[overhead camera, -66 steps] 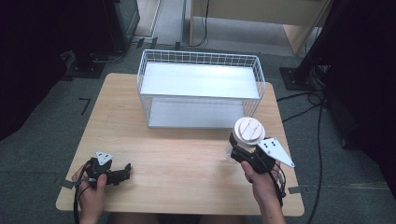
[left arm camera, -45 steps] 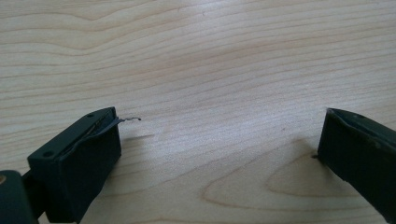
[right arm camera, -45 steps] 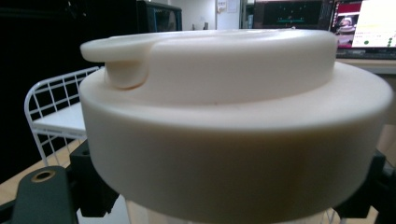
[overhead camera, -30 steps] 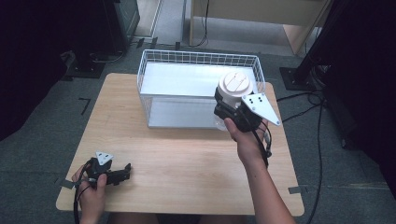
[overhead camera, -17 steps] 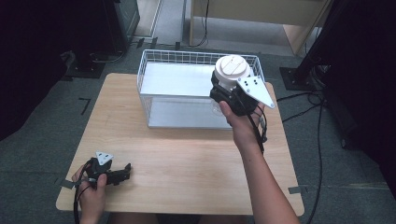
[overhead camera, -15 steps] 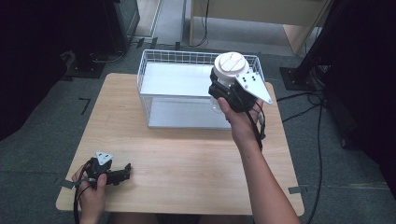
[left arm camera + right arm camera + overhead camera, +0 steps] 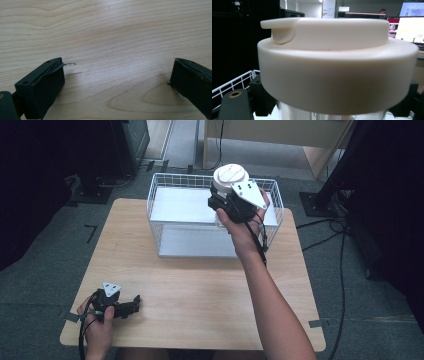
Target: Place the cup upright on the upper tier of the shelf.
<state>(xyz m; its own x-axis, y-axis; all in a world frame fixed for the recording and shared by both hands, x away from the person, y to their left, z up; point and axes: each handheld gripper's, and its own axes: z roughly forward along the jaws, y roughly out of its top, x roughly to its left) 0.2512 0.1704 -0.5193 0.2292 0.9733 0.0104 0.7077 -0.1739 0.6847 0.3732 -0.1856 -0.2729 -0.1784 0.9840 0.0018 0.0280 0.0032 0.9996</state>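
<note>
No legible text, label, brand, number or sign found. Lit screens [image 7: 409, 25] at far right of the right gripper view carry markings too small and blurred to read. Cream lid [image 7: 337, 60], wire basket [image 7: 165, 210] and counter [image 7: 200, 285] checked: plain, unmarked.

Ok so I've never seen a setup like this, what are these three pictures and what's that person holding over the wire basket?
A person sits at a wooden table with a hand-held two-jaw tool in each hand. The high view looks down from above. The other two pictures come from cameras mounted on the tools, looking along their black jaws. The left gripper rests near the table's front corner, its jaws wide apart with bare wood between them. The right gripper is clamped on a clear container with a cream lid, held above a white wire basket that stands at the table's far side.
</note>
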